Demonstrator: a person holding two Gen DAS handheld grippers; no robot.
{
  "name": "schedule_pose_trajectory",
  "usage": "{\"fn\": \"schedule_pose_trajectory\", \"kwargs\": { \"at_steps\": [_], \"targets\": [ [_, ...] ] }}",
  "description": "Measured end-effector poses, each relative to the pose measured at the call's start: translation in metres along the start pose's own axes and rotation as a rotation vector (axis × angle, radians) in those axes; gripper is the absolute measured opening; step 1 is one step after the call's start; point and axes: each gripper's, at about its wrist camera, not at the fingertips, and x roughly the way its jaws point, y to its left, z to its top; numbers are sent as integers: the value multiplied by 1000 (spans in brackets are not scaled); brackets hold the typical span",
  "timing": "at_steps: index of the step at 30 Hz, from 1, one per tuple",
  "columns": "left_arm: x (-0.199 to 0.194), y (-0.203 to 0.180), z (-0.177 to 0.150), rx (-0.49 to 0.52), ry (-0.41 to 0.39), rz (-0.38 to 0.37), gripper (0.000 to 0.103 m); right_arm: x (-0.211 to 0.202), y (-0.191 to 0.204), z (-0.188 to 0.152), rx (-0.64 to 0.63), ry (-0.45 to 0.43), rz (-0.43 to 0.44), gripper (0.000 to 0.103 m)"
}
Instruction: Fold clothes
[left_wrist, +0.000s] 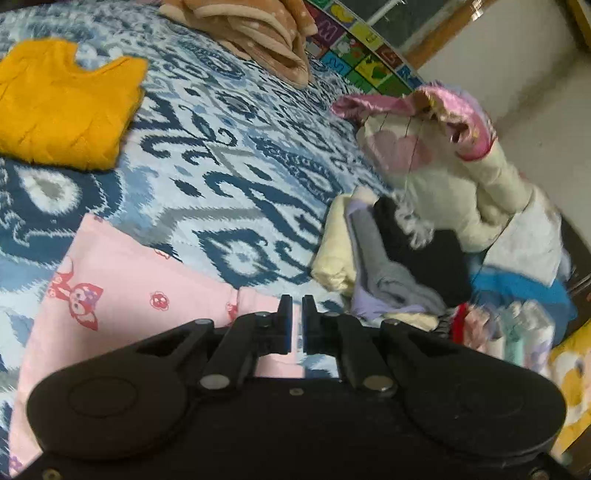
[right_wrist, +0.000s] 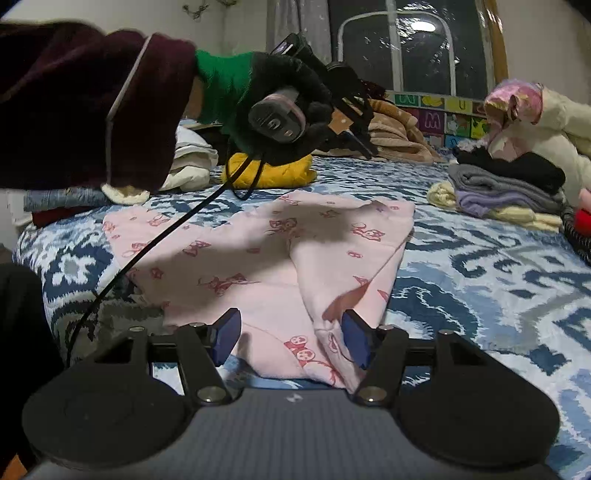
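A pink garment with red cartoon prints (right_wrist: 258, 251) lies partly folded on the blue patterned bedspread (right_wrist: 498, 280). My right gripper (right_wrist: 291, 332) is open, low over the garment's near edge, with cloth between its blue pads. My left gripper (left_wrist: 297, 317) is shut with nothing between its fingers, held above the pink garment (left_wrist: 122, 288). In the right wrist view the left gripper (right_wrist: 354, 129) hovers above the garment's far side, held by a gloved hand.
A folded yellow garment (left_wrist: 62, 107) lies at the far left. A stack of folded grey, black, lilac and cream clothes (left_wrist: 391, 258) sits at the right beside a white plush toy (left_wrist: 443, 162). A tan blanket (left_wrist: 258, 33) lies at the back.
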Motion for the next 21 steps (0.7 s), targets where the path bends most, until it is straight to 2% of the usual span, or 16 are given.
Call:
{"fn": "schedule_pose_trajectory", "kwargs": {
  "at_steps": [2, 3, 4, 7, 11, 12, 13, 15, 16, 17, 21],
  "targets": [
    [5, -7, -3, 110, 32, 8, 17, 0, -5, 0, 30, -1, 2, 60],
    [9, -10, -6, 174, 55, 11, 44, -1, -7, 1, 45, -1, 3, 60],
    [12, -12, -8, 238, 78, 15, 53, -1, -8, 1, 54, -1, 5, 60],
    [22, -11, -14, 378, 116, 42, 52, -1, -9, 1, 62, -4, 8, 60],
    [34, -4, -16, 429, 163, 33, 52, -1, -13, 2, 92, -12, 10, 60],
    [38, -4, -18, 446, 174, 35, 48, -1, -14, 2, 99, -15, 8, 60],
    [41, -4, -20, 460, 186, 37, 37, -2, -15, 2, 105, -17, 6, 60],
    [47, -5, -24, 486, 209, 44, 28, -2, -17, 3, 116, -21, 2, 60],
    [49, -5, -25, 493, 214, 48, 14, -2, -18, 3, 121, -23, 0, 60],
    [49, -5, -26, 493, 213, 53, 5, -2, -19, 3, 126, -25, -2, 61],
    [29, -8, -20, 446, 134, 14, 5, -1, -22, 3, 142, -29, -12, 61]
  ]
}}
